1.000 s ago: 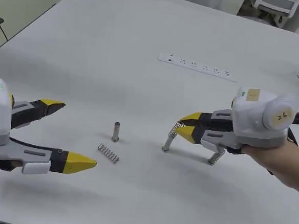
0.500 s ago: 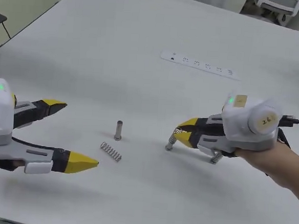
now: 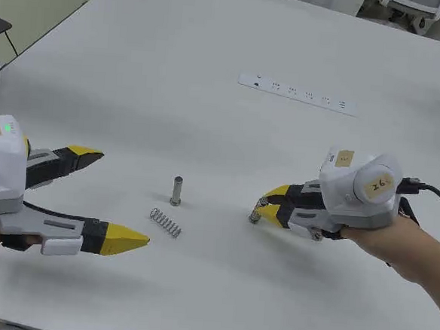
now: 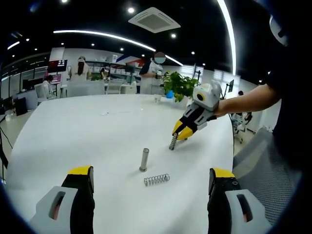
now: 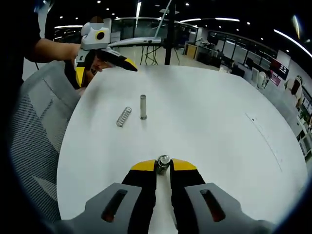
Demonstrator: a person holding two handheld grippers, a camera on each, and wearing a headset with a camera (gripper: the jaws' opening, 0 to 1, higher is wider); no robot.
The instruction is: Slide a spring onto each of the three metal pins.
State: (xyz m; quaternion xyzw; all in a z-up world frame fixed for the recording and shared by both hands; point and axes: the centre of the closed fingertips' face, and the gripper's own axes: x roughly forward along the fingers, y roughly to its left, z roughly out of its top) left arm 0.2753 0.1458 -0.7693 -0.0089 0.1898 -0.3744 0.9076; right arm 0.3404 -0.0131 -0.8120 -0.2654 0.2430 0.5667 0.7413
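Note:
My right gripper is low over the white table, shut on a spring that sits around a metal pin. In the right gripper view the pin's top and the spring show between the right gripper's yellow tips. A second pin with a spring is mostly hidden under that gripper's body. A bare pin stands upright at mid-table, with a loose spring lying just in front of it. My left gripper is open, left of both. The left gripper view shows the bare pin and the loose spring.
A white power strip lies farther back on the table. The table's left edge runs along the upper left. A cable trails from the right gripper. Beyond the table stand a potted plant and people.
My right gripper has dropped lower and a little left, taking the spring down along the pin, which now stands more upright. The left gripper has barely moved.

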